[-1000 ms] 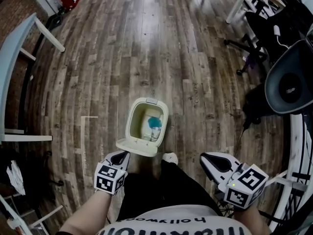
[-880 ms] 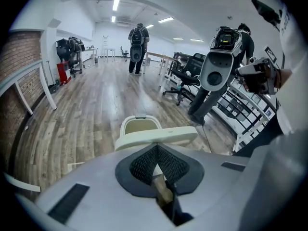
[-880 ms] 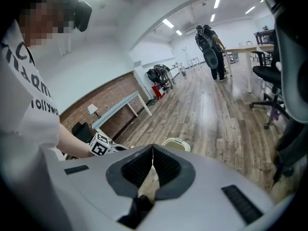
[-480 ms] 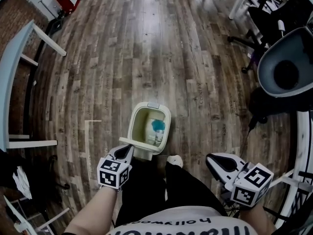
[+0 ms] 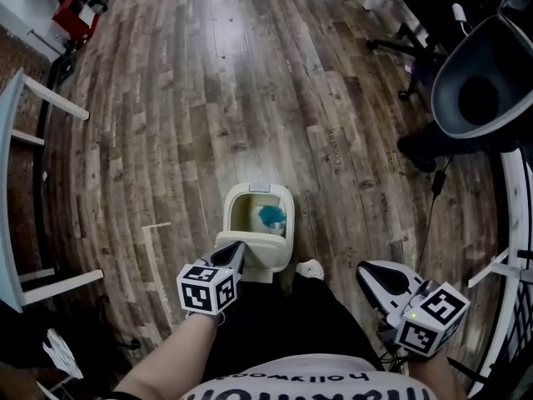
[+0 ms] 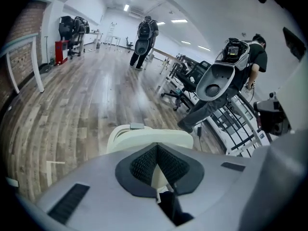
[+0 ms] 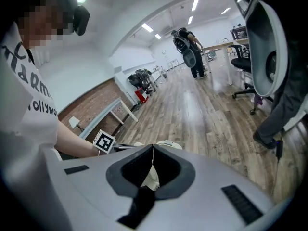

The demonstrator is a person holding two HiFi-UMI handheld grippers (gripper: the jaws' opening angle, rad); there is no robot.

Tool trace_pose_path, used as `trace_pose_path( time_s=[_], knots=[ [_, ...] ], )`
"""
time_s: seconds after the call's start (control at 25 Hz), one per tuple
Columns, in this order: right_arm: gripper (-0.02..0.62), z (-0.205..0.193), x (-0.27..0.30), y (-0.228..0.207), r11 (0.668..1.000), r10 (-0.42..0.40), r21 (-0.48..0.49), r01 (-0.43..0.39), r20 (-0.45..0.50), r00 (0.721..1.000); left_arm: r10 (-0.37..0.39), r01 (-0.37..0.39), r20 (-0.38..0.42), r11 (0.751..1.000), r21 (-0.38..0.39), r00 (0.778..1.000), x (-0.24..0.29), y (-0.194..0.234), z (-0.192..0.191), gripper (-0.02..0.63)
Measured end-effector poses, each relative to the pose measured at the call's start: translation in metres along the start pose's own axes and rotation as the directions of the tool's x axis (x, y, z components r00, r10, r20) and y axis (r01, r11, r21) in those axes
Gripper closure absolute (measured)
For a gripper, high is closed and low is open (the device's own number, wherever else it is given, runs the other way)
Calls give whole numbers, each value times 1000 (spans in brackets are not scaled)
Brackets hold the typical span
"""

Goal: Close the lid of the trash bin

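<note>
A cream trash bin [image 5: 260, 208] stands on the wood floor just in front of the person's feet, with a blue-topped item [image 5: 271, 216] inside. Its lid [image 5: 254, 251] is hinged on the near side and stands tilted up over the near part of the opening. My left gripper [image 5: 236, 253] is shut, its tips against the lid's near edge; in the left gripper view the lid [image 6: 154, 136] fills the space just past the tips [image 6: 156, 146]. My right gripper [image 5: 372, 273] is shut and hangs to the right, apart from the bin [image 7: 168, 144].
A grey office chair [image 5: 479, 73] and a black cable [image 5: 433, 215] are at the right. White table legs [image 5: 37, 282] stand at the left. The person's shoe [image 5: 311, 268] is beside the bin. Two people [image 6: 144, 35] [image 6: 226, 81] stand farther off.
The lid has risen from lying flat open to tilted over the bin. My left gripper moved forward and right against it. The right gripper stayed about where it was.
</note>
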State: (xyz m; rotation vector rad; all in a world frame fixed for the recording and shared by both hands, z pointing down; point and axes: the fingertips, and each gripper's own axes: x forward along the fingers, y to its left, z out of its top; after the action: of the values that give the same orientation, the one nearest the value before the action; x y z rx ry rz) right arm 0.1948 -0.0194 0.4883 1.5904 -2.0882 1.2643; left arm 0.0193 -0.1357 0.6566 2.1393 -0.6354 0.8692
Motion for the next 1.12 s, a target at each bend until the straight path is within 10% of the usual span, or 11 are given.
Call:
trace_pose_path(
  time_s=[0.48,1.12],
  knots=[
    [586,-31,46,-3,996,-62,61,68,-90,994,-81,82,-128,997,7,989,60,30,27,601],
    [586,-58,85,-11,970,-43,233,64,-92,995,-107,162,-245,963,215,964,112,49,26,601]
  ],
)
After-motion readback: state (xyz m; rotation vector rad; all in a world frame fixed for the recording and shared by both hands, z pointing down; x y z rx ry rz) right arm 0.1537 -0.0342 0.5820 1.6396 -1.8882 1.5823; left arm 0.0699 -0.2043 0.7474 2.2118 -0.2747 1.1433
